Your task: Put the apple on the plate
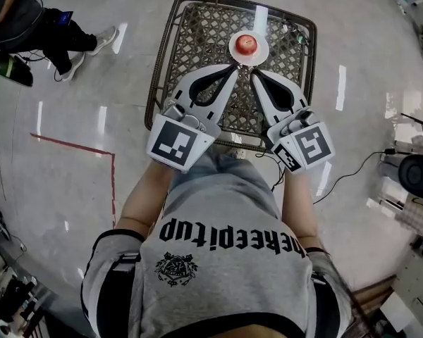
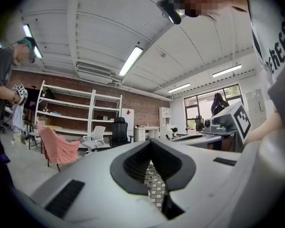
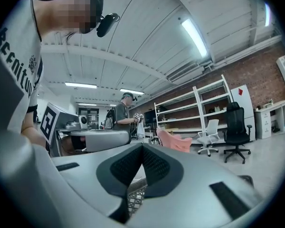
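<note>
head view: the apple (image 1: 247, 44) sits on the small white plate (image 1: 234, 53), near the far edge of the lattice-topped table (image 1: 197, 34). so i judge the placing done, and what's left is getting clear cleanly. the left gripper (image 1: 234, 67) and the right gripper (image 1: 254, 74) both angle in toward the plate. their tips are just beside its near rim and close to each other, but i can't tell whether either one touches it. neither carries anything.

left gripper view: the left claw is clenched, pads meeting at the tip with nothing between them. only a strip of the table's weave shows through the gap below. it looks out level across the room, at metal shelves (image 2: 80, 108), a pink-draped chair (image 2: 57, 146) and a person standing at the left edge (image 2: 4, 80). the apple and plate are not in this view.

right gripper view: the right claw is clenched and empty too, with the weave visible under the pads. another person (image 3: 123, 115) stands by the shelving beyond.

to finish well, i'd draw both claws back and up together and keep them clenched. the tips should come away from the rim without sweeping sideways, because a nudge to that light plate could roll the apple off.
</note>
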`<state>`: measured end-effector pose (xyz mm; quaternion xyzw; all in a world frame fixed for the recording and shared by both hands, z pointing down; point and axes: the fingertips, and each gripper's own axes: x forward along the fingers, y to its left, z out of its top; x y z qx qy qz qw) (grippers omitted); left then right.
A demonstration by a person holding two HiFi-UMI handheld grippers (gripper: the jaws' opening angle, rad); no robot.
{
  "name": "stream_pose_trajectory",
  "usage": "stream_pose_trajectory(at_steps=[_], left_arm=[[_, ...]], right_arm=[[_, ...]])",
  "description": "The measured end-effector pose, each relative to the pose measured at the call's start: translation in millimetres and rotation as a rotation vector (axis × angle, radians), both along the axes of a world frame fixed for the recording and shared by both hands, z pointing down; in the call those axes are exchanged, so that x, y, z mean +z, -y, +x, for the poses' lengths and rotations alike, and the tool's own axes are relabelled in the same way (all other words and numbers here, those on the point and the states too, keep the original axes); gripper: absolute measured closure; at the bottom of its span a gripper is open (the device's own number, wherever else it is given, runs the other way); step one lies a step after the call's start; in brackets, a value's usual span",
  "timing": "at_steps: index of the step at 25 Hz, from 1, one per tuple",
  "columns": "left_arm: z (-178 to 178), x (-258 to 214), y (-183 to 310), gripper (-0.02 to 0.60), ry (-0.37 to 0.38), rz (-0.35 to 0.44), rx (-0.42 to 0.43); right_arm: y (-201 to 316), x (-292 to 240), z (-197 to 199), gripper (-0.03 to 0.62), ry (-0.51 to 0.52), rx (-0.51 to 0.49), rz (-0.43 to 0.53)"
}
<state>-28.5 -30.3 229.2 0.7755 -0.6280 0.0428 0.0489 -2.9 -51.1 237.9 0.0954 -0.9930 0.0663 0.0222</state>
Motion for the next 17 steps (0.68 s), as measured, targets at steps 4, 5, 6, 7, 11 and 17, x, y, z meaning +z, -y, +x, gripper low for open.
stream_pose_trajectory(at_steps=[4,5,6,7,11,17], left_arm=[[-3,-3,3,0.555,0.007,0.003,-0.021],[-3,-3,4,0.555,0.011,0.005,-0.025],[-3,-4,4,0.555,0.014,0.006,-0.03],[-1,-5,4,0.555,0.015,0.008,-0.035],[10,-10,-6,0.555,0.026,0.01,-0.057],[44,-7,-11,0.555,0.034,0.003,-0.069]], right_arm=[[3,-4,-4,0.6,0.014,-0.025,-0.003],[5,-4,-5,0.6,0.016,-0.031,-0.003],[6,-4,-5,0.6,0.018,-0.036,-0.002],[5,-5,-4,0.6,0.02,-0.043,-0.003],[-5,-10,6,0.6,0.029,-0.07,-0.007],[-13,-6,37,0.6,0.033,-0.094,-0.011]])
